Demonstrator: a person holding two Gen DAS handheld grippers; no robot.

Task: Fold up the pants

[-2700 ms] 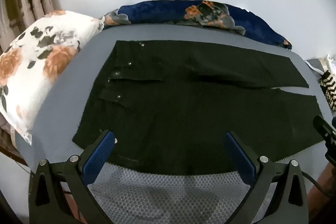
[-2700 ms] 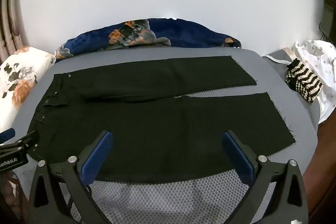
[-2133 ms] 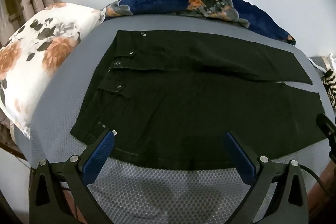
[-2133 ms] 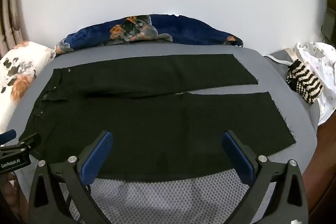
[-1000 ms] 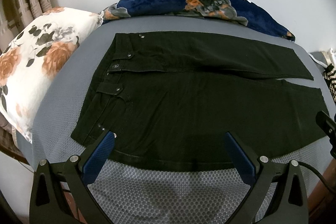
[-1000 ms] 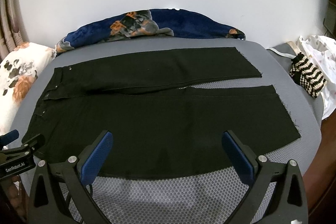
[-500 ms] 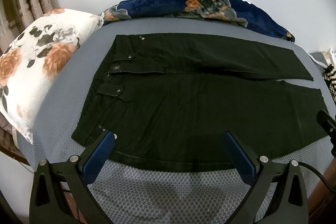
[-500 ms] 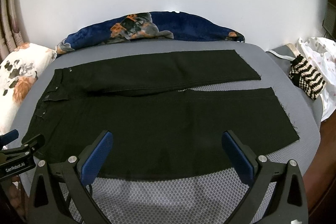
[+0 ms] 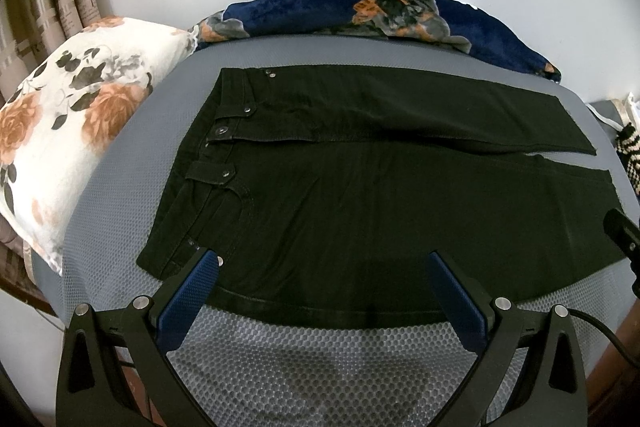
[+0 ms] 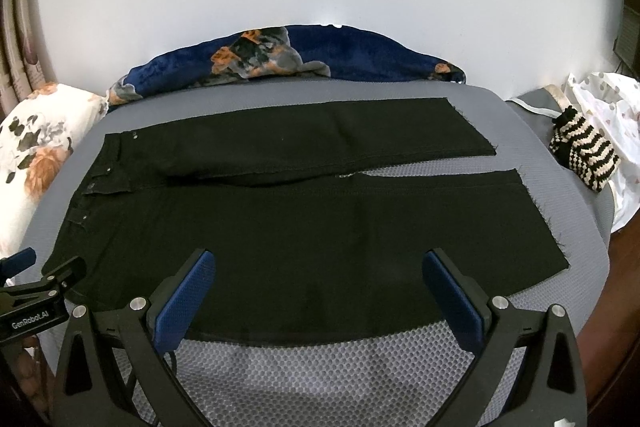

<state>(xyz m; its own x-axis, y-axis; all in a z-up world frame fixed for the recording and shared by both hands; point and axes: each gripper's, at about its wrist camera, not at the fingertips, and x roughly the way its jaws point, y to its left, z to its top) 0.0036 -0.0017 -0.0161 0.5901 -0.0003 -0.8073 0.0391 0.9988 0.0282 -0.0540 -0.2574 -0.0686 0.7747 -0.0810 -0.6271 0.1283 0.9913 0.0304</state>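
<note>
Black pants (image 9: 360, 195) lie flat on a grey mesh bed, waistband to the left, both legs stretched to the right; they also show in the right wrist view (image 10: 304, 223). My left gripper (image 9: 320, 263) is open and empty, hovering above the near edge of the pants by the waist end. My right gripper (image 10: 318, 261) is open and empty, hovering above the near edge of the near leg. Each gripper shows at the edge of the other's view.
A floral white pillow (image 9: 68, 139) lies at the left. A dark blue floral blanket (image 9: 360, 11) runs along the back by the wall. A striped knit item (image 10: 584, 155) and white cloth (image 10: 612, 115) lie at the right. The bed's grey mesh (image 10: 320, 379) shows in front.
Both views have shifted only slightly; the pants lie as before and both grippers stay open above the near edge.
</note>
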